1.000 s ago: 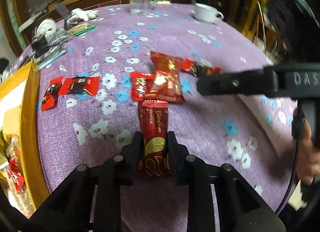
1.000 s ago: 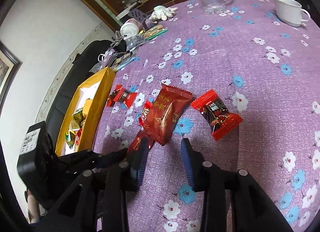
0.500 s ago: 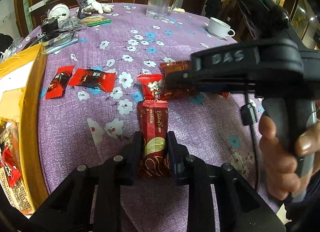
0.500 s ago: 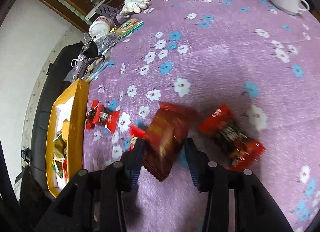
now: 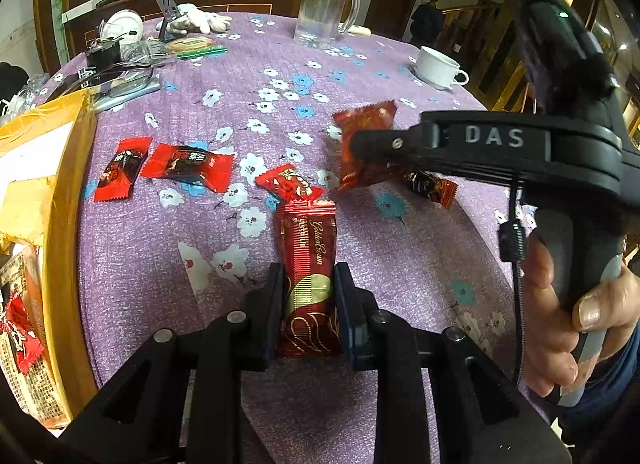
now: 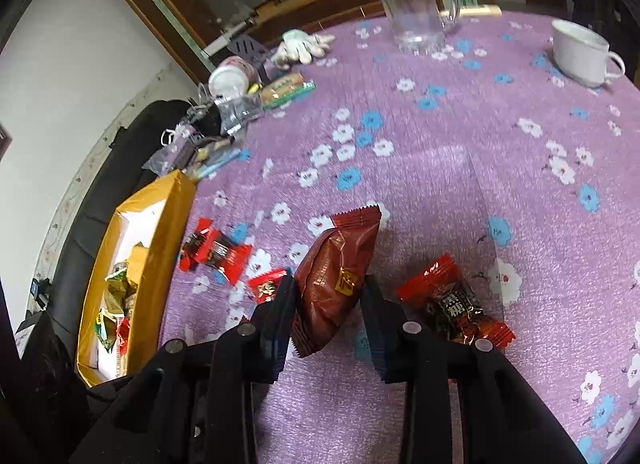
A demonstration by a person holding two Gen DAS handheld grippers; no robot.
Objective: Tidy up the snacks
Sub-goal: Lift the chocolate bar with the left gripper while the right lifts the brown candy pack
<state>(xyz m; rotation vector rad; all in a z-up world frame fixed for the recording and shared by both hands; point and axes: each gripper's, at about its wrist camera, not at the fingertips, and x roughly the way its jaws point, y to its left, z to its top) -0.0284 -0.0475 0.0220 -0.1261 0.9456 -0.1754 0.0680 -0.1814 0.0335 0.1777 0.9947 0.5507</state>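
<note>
My left gripper (image 5: 308,284) is shut on a long red and gold wafer bar (image 5: 309,260), held above the purple flowered tablecloth. My right gripper (image 6: 328,292) is shut on a dark red snack pouch (image 6: 336,280) and holds it lifted off the table; it also shows in the left wrist view (image 5: 360,143). Several small red candies lie loose on the cloth: two at the left (image 5: 188,167), one in the middle (image 5: 288,183), one beside the right gripper (image 6: 452,304). A yellow box (image 6: 132,264) with snacks inside stands at the left edge.
A glass mug (image 6: 412,11) and a white cup (image 6: 580,51) stand at the far side. A white glove (image 6: 304,47), a lid, packets and plastic bags (image 6: 224,115) clutter the far left. The table edge drops off near me.
My right gripper has closed on the dark red pouch and lifted it off the table. The left gripper still holds the wafer bar and has risen a little.
</note>
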